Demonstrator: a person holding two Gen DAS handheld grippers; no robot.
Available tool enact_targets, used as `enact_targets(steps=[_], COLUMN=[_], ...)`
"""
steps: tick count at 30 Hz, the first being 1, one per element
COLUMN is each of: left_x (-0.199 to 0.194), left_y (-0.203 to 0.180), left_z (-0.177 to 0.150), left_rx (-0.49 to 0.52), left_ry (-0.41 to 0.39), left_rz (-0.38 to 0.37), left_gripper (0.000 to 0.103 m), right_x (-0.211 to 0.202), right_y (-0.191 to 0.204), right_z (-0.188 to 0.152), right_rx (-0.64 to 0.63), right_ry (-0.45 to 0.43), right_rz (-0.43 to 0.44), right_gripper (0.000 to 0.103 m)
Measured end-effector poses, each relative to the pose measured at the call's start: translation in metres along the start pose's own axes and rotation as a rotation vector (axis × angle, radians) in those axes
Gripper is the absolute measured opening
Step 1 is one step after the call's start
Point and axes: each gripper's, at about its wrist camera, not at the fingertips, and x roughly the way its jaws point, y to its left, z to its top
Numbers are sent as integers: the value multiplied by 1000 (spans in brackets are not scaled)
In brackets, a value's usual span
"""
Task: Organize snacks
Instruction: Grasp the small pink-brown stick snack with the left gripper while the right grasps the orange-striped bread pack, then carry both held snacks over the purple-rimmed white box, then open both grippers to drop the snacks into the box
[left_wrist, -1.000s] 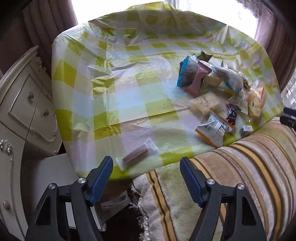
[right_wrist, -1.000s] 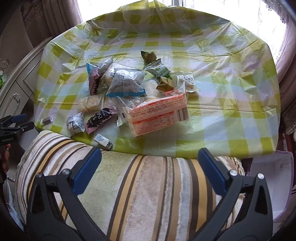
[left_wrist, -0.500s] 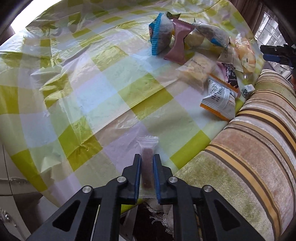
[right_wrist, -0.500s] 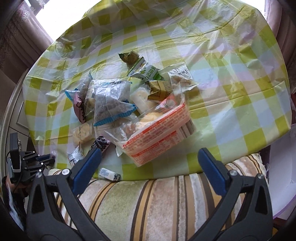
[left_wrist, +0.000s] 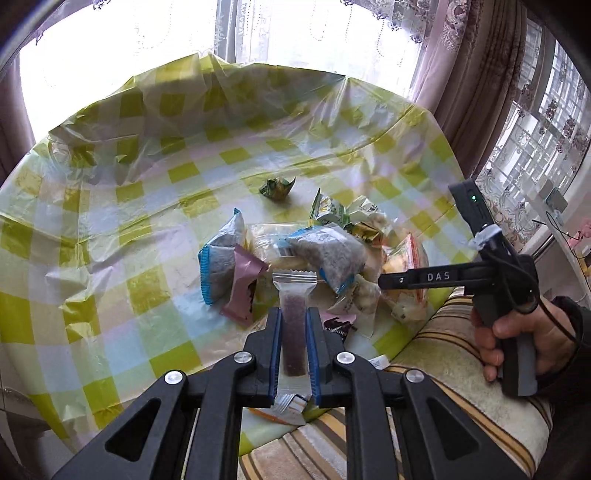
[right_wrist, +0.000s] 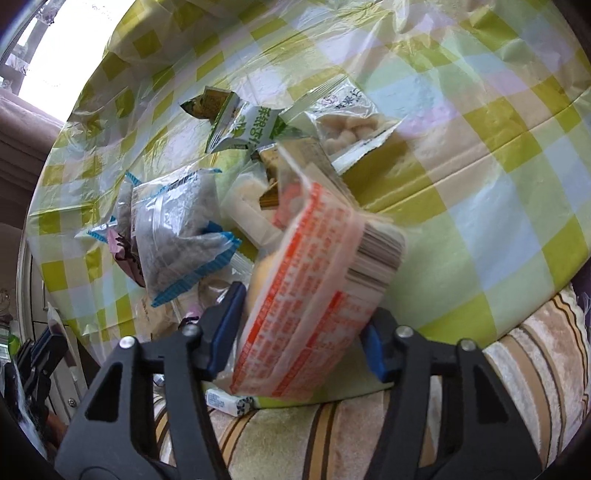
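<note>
Curtained windows stand behind one round table (left_wrist: 110, 229) under a yellow-green checked plastic cover, with a striped cushion (left_wrist: 436, 354) against its near edge. On the cover lies one heap of snack packets: one large orange-printed clear pack (right_wrist: 317, 295), two blue-edged bags of grey filling (left_wrist: 218, 266) (right_wrist: 177, 236), one pink wrapper (left_wrist: 243, 288), a green-and-white sachet (right_wrist: 247, 125), a clear bag of pale pieces (right_wrist: 347, 125), and one crumpled green wrapper (left_wrist: 277, 188) lying apart toward the far side; smaller ones underneath cannot be counted. Two grippers show. The right gripper (right_wrist: 301, 325), held in a hand (left_wrist: 517, 339), straddles the orange-printed pack at the table's near edge, its jaws closing with the pack between them; whether both pads press yet is unclear. The left gripper (left_wrist: 293, 339) is pressed together, pinching one slim clear stick with a brown bar (left_wrist: 294, 317) inside, lifted above the heap.
</note>
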Motion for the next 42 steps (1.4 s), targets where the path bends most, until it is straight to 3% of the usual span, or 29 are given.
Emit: enact_targets(steps=[5,8,11,13,16,21,26,29,30,31,32,35,37,40,42], left_x=[-3,9,32,54,97,172,221,237,238,237,232,207,175,123,96], left_y=[-38,-76,-127,-169,-239,-334,-391,-400,-398,-395,-390,-364,-339,-294,-259], left_z=[21,40,60,71,77,69,59,55,55,55,57,60,60,52,43], left_rx=[-17,13,66,115,191,259,278,241,219,201,185,105,61,30,-14], left_ry=[-41,-49,-31,9,99,291,395,418,418,408,386,331,230,47,-6], left_rz=[-43,-106,-214,-289,-420,-543,-571,-553,-550,-547,-536,-529,-501,-359,-245], left_gripper=[13,13,13,13,13,13,15,26,37,47,50,54,55,56,56], right_x=[-20,-50,-88,-113,-136,-133,-124,-114,-112,-113,-114,-131,-150,-173,-180], right_y=[-17,-44,-86,-126,-188,-275,-330,-341,-340,-338,-337,-321,-299,-250,-217], right_z=[-6,-6,-7,-9,-13,-25,-28,-23,-21,-20,-20,-22,-25,-25,-23], right_rx=[-21,-25,7,44,78,81,78,33,19,2,-11,6,25,-34,-63], right_ry=[-14,-68,-141,-201,-269,-229,-161,-139,-145,-160,-176,-267,-340,-444,-493], right_rz=[74,118,102,31,-150,-369,-461,-521,-526,-543,-566,-602,-572,-544,-490], right_gripper=[50,49,49,49,49,49,50,54,58,69,81,82,85,97,97])
